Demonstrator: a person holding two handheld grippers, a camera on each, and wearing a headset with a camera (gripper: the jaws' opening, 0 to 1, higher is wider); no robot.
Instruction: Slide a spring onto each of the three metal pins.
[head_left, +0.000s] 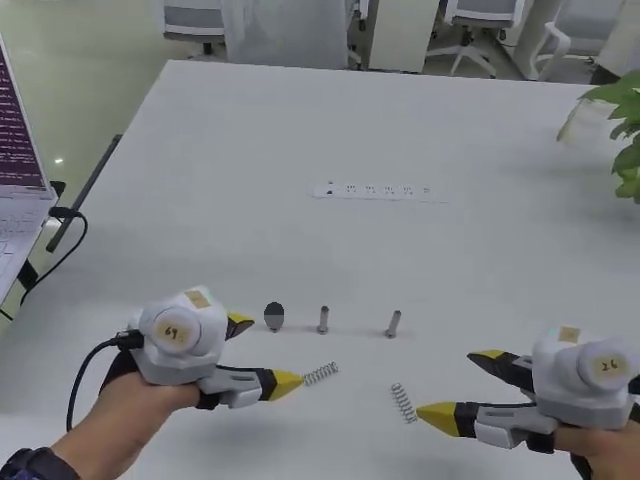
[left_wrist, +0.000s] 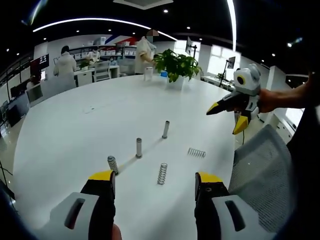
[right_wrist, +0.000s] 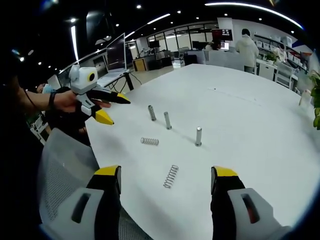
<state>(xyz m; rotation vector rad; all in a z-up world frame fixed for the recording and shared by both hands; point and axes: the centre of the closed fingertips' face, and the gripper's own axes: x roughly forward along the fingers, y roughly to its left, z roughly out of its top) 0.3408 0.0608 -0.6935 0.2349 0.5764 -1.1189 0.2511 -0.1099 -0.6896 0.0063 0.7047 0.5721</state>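
- The left spring lies on the table just off the left gripper, centred on its spread, empty jaws, with its long axis running along them.
- The right spring lies the same way before the right gripper, which is also agape and empty.
- Two bare pins stand beyond, and the third pin wears a spring.
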